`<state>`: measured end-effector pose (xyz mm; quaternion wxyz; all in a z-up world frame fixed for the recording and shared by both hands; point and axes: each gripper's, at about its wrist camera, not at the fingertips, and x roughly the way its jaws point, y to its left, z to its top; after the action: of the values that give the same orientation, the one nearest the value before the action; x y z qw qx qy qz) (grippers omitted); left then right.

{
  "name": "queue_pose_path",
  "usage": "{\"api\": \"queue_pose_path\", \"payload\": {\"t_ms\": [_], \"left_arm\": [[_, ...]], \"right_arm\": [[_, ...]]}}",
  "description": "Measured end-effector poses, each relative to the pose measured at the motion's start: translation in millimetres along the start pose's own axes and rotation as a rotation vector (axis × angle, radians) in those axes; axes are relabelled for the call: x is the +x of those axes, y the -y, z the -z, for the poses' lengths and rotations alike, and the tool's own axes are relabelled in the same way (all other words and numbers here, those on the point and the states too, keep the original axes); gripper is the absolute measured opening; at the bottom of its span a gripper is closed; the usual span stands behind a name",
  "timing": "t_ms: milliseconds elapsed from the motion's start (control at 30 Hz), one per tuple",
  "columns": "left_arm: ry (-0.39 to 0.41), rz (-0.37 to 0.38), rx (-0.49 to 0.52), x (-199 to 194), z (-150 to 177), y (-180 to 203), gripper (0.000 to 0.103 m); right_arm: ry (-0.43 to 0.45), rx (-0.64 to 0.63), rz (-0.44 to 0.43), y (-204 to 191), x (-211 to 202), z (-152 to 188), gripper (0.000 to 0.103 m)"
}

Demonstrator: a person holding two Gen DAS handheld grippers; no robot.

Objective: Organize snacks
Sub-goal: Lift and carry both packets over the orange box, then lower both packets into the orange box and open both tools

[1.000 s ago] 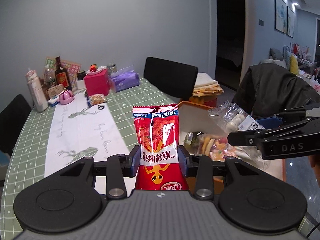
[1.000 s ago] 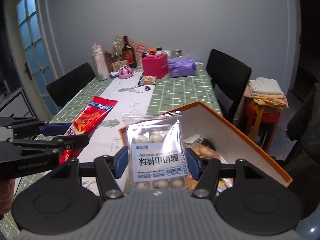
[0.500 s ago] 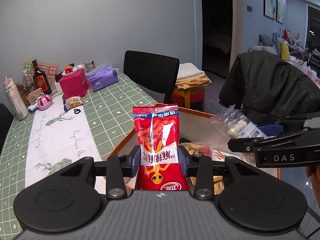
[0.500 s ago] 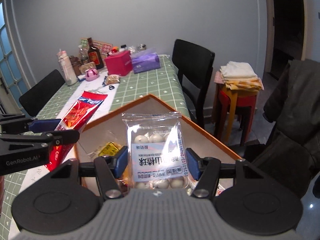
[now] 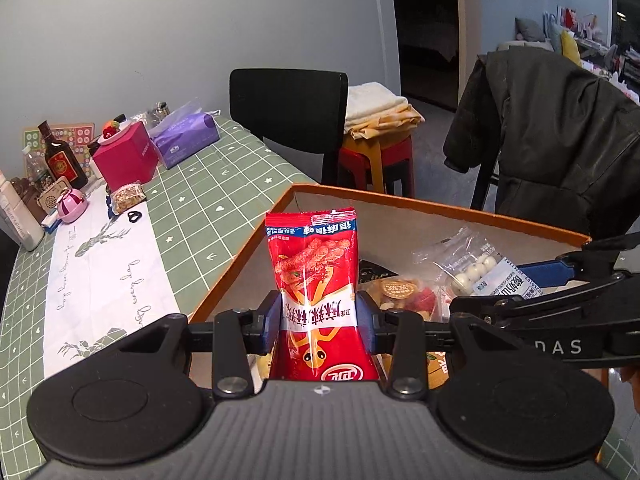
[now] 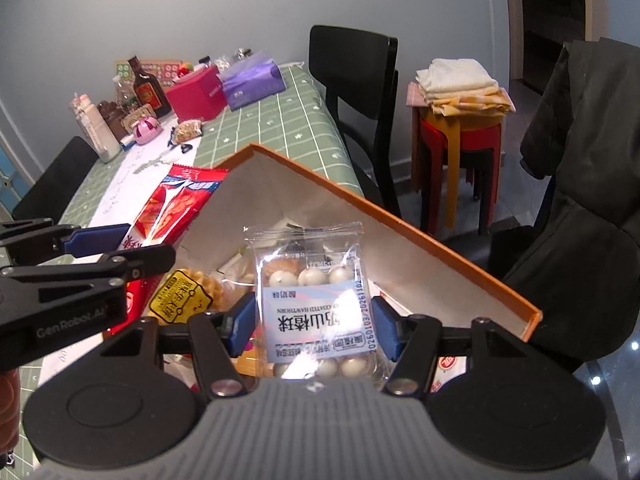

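Note:
My left gripper (image 5: 318, 318) is shut on a red snack packet (image 5: 314, 276), held upright over the orange-rimmed box (image 5: 436, 206). In the right wrist view that packet (image 6: 176, 208) and the left gripper (image 6: 132, 246) hang at the box's left side. My right gripper (image 6: 314, 322) is shut on a clear bag of white balls with a pale label (image 6: 316, 300), above the orange-rimmed box (image 6: 400, 220). The left wrist view shows the bag (image 5: 472, 268) and right gripper (image 5: 532, 284) at the right. Several wrapped snacks (image 6: 184, 300) lie inside the box.
A green checked tablecloth (image 5: 208, 208) with a white runner covers the table. At its far end stand a bottle (image 5: 62, 160), a pink box (image 5: 128, 156) and a purple tissue pack (image 5: 184, 136). A black chair (image 6: 356, 92), stacked stools (image 6: 460, 140) and a dark jacket (image 6: 580, 200) stand beside the table.
Both grippers have moved forward and lower over the box with their packets still gripped. The box interior and its snacks now fill more of each view.

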<state>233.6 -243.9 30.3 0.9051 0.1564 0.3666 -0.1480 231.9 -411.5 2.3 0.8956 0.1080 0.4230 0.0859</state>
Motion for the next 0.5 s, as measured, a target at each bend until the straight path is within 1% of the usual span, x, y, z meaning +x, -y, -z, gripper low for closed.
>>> {"api": "queue_pose_path", "payload": {"t_ms": [167,367,500], "left_arm": [[-0.033,-0.004,0.003,14,2,1,0.045],[-0.075,-0.02,0.01,28,4,0,0.045],[-0.092,-0.016,-0.009,34,7,-3,0.046]], "right_arm": [[-0.03,0.0,0.025,-1,15,-2,0.059],[-0.039,-0.008,0.036,-5,25,-3,0.06],[-0.039,-0.007,0.042,-7,28,-3,0.06]]}}
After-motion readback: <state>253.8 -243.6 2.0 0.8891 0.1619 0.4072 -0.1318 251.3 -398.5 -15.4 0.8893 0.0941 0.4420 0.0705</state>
